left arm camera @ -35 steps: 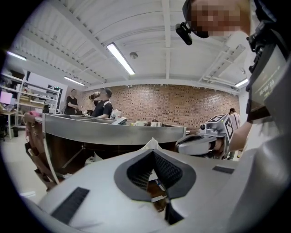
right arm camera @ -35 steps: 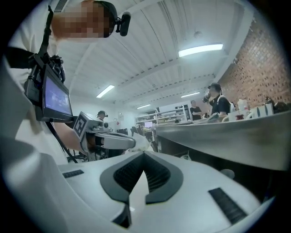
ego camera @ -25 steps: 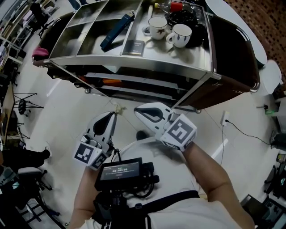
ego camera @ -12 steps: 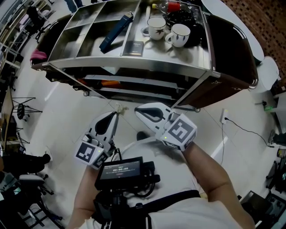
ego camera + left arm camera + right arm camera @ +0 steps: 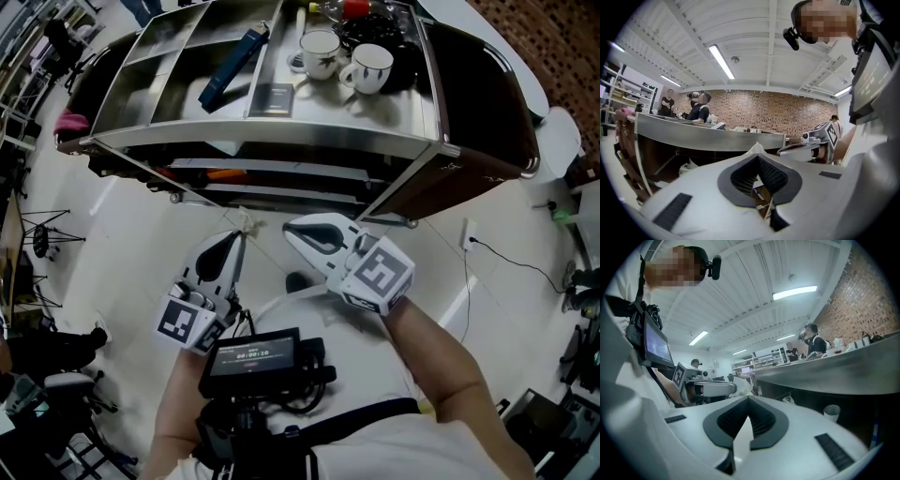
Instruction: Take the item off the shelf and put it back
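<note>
A steel shelf unit [image 5: 272, 139] stands ahead of me in the head view. Its top tray holds a long blue item [image 5: 230, 67], a small dark box [image 5: 275, 97] and two white mugs [image 5: 320, 52]. Below it, over the floor, my left gripper [image 5: 242, 234] is shut on a small crumpled white item [image 5: 247, 223]. That item also peeks past the jaw tips in the left gripper view [image 5: 756, 149]. My right gripper [image 5: 289, 228] hovers close beside it, shut and empty. Both point level toward the shelf front [image 5: 834, 373].
A dark brown curved piece [image 5: 487, 103] flanks the shelf on the right. A wall socket with a cable [image 5: 473, 246] lies on the floor to the right, and a tripod [image 5: 42, 225] stands to the left. People stand behind the shelf [image 5: 699, 110].
The shelf sits a little higher and further left in the head view as the camera shifted. Both grippers keep their places, and the white item stays in the left jaws.
</note>
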`<state>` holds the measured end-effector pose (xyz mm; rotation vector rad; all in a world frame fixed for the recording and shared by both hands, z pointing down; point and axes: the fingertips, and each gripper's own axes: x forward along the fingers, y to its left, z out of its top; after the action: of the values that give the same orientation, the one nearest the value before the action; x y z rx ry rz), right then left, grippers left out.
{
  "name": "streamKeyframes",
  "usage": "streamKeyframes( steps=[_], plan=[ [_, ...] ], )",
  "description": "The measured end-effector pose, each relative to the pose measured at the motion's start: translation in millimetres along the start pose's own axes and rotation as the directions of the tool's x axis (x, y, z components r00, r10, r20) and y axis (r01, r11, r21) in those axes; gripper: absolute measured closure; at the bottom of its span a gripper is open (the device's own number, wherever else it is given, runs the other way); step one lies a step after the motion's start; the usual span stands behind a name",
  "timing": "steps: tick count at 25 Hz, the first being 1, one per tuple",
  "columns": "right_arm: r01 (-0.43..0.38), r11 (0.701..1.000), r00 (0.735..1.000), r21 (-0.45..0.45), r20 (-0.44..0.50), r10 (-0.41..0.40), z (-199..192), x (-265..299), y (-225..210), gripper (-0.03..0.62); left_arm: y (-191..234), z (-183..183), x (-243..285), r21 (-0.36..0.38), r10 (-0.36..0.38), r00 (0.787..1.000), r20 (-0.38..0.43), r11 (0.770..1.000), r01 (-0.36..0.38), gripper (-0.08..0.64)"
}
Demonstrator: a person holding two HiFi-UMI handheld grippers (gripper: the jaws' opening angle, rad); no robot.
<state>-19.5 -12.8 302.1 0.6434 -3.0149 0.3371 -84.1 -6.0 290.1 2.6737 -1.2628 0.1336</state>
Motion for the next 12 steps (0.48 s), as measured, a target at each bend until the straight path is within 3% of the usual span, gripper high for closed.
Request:
streamKeyframes(
  steps=[12],
  plan=[
    [0.009,1.000,1.000,0.014,-0.029,-0.008,-8,-2,-8,0.586,11,-16,10,-0.015,0.017,1.000,-0.018,1.000,-0.017,0.554]
  ],
)
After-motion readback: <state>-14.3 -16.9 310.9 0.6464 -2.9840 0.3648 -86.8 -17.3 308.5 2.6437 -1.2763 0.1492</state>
